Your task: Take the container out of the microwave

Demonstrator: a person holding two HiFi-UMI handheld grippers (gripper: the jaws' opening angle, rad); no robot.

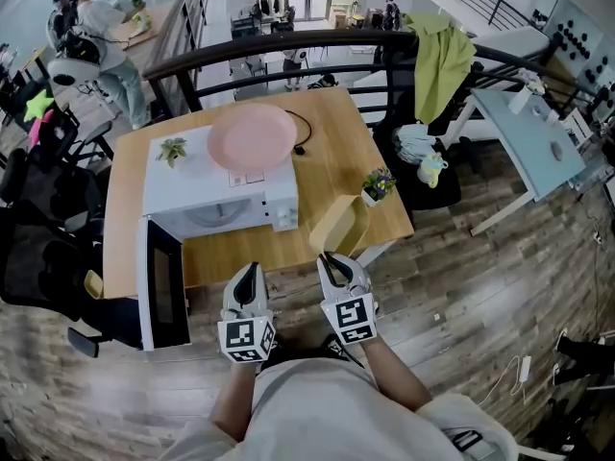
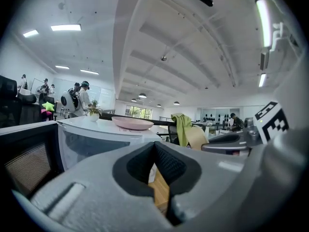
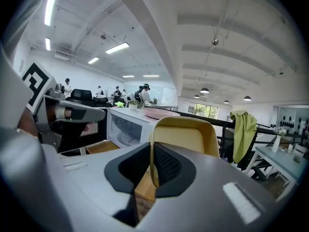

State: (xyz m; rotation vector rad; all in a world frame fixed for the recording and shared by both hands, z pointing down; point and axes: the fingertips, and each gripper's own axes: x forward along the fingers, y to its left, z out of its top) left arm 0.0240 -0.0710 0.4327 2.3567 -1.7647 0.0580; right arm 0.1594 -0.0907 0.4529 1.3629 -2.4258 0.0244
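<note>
Step in hand: the container point(image 3: 186, 134) is already sitting outside the microwave point(image 1: 221, 195), so the taking-out is looking all but done. By my judgement the carrying and setting-down is what is going on now.
Right claw: the right claw point(image 3: 152, 151) is gripping the container's thin yellow wall, with its pads pressing on either side of the rim.
Left claw: the left claw point(image 2: 154, 149) is carrying nothing, and its jaws are lying together.
Container's place: it is sitting just ahead of the right claw, tilted, over the front right part of the surface point(image 1: 288, 248). It is right of the microwave and near the small potted plant point(image 1: 377, 184). I cannot tell whether its base is touching the wood.
Microwave: its door point(image 1: 163, 296) is standing wide open at the left, and a pink plate point(image 1: 252, 137) is lying on top.
Next move: this is likely calling for levelling the container, lowering it onto bare wood away from the edge, then parting the jaws. A grip on one wall only is risking a swing or a tip.
</note>
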